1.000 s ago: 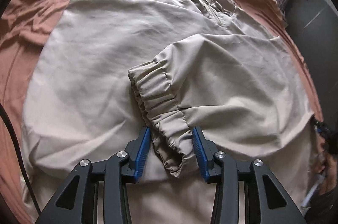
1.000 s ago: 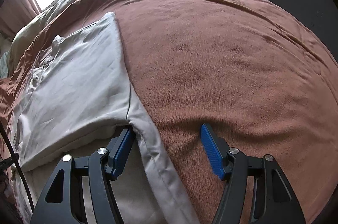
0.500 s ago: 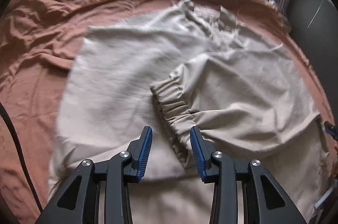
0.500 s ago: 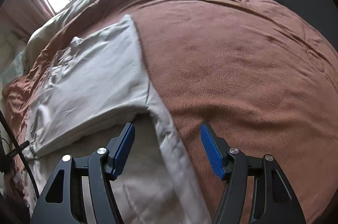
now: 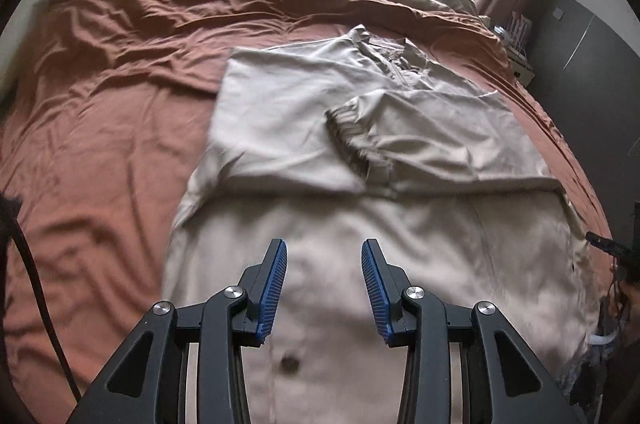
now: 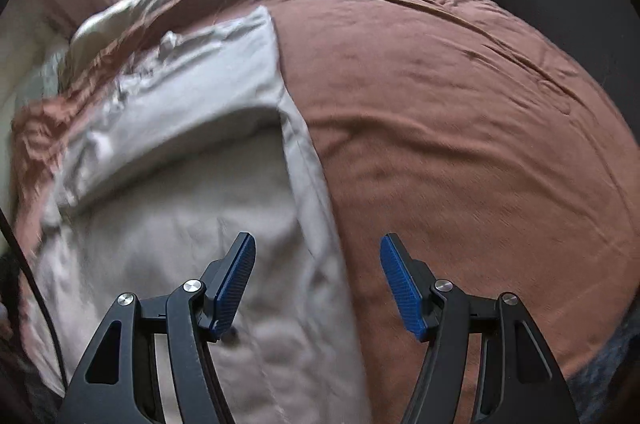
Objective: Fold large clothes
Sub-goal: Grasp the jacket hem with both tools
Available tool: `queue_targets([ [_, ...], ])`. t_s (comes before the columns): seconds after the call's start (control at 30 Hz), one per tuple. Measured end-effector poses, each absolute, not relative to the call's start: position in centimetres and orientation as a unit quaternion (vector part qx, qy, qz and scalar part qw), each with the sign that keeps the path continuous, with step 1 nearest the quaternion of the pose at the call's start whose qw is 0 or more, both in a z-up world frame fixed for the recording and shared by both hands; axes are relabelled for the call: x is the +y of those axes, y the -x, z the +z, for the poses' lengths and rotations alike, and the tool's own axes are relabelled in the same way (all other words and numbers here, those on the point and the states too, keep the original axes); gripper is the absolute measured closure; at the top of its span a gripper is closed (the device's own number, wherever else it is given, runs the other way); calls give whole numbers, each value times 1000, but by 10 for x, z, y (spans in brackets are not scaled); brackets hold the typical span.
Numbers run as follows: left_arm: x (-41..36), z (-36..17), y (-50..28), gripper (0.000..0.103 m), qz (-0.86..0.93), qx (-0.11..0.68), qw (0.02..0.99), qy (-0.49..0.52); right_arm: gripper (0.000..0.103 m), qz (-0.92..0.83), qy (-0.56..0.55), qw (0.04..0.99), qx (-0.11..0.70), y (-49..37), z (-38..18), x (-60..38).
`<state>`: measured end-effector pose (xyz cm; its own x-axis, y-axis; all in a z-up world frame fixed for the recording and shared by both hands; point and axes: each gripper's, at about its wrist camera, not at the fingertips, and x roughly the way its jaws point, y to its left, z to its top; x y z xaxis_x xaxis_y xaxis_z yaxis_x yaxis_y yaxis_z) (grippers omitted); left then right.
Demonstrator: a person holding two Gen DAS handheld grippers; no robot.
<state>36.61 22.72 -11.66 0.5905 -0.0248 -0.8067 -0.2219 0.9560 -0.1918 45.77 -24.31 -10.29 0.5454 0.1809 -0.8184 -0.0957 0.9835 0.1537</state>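
Both sets of blue-padded fingers are seen parted with nothing between them: the left gripper [image 5: 323, 284] at a moderate gap, the right gripper [image 6: 317, 280] wider. No cloth is pinched by either.

Beige jacket [image 5: 280, 152] is laid flat on the rust-brown bedspread [image 5: 100, 144], collar toward the far window. One sleeve [image 5: 440, 140] is folded across the chest, its elastic cuff [image 5: 348, 136] resting near the middle. The other side appears tucked in to a straight edge. From the right wrist view, the long side edge of the jacket [image 6: 304, 152] runs straight along the bedspread [image 6: 460, 124].

Judged: sleeve folds done. Left to do: lower hem to be taken up and folded toward the collar, then tidied. Near frames are blurred; the hem itself is not clearly shown.
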Motion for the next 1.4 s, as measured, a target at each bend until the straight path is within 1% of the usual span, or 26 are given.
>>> queue_targets([
  [0.2, 231, -127, -303, 62, 71, 449, 879, 146, 40, 38, -62, 868, 491, -436, -128, -273],
  [0.4, 242, -142, -249, 62, 86, 443, 874, 182, 40, 47, -81, 873, 478, -402, -125, -285],
  [0.57, 245, -156, -213, 62, 92, 439, 870, 206, 40, 87, -109, 879, 457, -362, -119, -293],
  [0.73, 241, -164, -185, 62, 90, 423, 873, 227, 40, 149, -160, 871, 439, -329, -125, -309],
  [0.97, 241, -180, -161, 62, 73, 410, 866, 277, 40, 210, -242, 844, 429, -307, -154, -336],
  [1.0, 242, -183, -159, 62, 69, 408, 864, 286, 42, 220, -253, 839, 428, -305, -157, -337],
  [1.03, 243, -185, -157, 62, 67, 407, 862, 295, 49, 232, -264, 833, 427, -304, -161, -338],
  [1.07, 245, -188, -155, 62, 65, 404, 860, 303, 52, 240, -274, 827, 428, -302, -164, -338],
  [1.3, 252, -199, -155, 62, 57, 399, 852, 335, 52, 252, -295, 813, 433, -307, -183, -336],
  [1.4, 256, -203, -160, 62, 59, 402, 847, 343, 52, 255, -321, 807, 424, -311, -187, -344],
])
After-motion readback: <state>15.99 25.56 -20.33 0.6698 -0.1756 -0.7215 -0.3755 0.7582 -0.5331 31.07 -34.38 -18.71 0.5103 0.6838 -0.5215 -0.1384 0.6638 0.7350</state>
